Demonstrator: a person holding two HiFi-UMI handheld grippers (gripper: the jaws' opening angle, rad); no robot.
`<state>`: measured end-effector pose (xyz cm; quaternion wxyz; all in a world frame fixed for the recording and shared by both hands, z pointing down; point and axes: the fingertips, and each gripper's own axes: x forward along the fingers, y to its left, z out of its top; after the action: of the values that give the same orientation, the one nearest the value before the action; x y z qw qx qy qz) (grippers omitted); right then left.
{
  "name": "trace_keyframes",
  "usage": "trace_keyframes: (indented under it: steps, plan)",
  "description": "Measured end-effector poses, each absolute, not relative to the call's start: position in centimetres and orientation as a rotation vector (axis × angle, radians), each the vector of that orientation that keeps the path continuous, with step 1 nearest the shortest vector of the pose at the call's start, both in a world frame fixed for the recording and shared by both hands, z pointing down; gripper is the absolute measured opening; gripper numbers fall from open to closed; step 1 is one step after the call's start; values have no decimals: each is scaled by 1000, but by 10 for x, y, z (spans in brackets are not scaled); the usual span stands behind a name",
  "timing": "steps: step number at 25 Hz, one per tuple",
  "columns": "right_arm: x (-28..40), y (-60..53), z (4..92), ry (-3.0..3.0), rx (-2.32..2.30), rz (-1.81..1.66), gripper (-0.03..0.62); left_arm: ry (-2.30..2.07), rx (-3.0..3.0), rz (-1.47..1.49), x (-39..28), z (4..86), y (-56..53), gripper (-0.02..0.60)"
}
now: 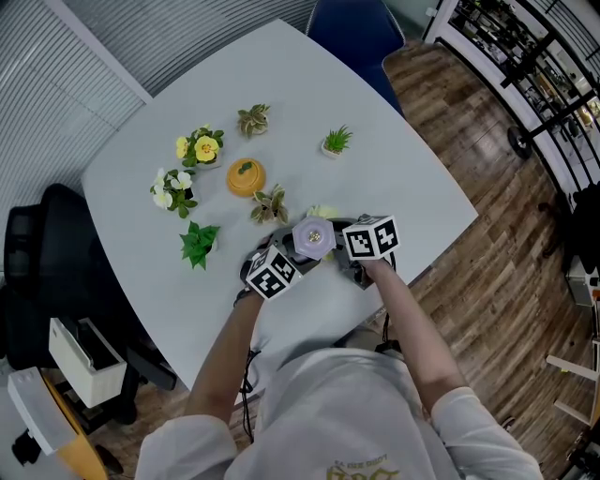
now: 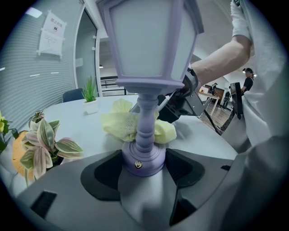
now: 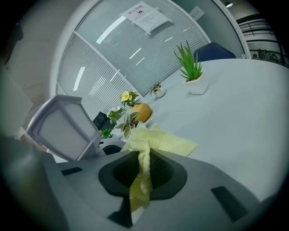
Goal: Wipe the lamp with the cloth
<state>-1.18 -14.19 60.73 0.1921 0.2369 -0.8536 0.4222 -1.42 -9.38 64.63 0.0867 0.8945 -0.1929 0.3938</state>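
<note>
A lilac lantern-shaped lamp (image 2: pixel 149 54) stands upright, and my left gripper (image 2: pixel 143 168) is shut on its round base. From the head view I see the lamp's top (image 1: pixel 313 237) between the two marker cubes near the table's front edge. A pale yellow cloth (image 3: pixel 156 142) lies partly on the table, with one end pinched in my right gripper (image 3: pixel 143 173), which is shut on it. In the left gripper view the cloth (image 2: pixel 118 124) sits just behind the lamp's stem, with the right gripper (image 2: pixel 178 104) beyond it. The lamp's shade (image 3: pixel 63 128) shows at the left of the right gripper view.
Small potted plants stand on the white table (image 1: pixel 394 169): a striped-leaf one (image 1: pixel 270 204) close behind the lamp, a green one (image 1: pixel 198 242), yellow flowers (image 1: pixel 201 146), a spiky one (image 1: pixel 335 142). An orange pot (image 1: pixel 246 176) sits mid-table. A blue chair (image 1: pixel 356 28) stands beyond the far edge.
</note>
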Motion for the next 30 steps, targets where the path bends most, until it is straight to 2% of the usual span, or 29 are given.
trace_keyframes:
  steps: [30]
  plan:
    - [-2,-116,569,-2553,538,1360,55,-574,2664,1176,-15,646,-94,311]
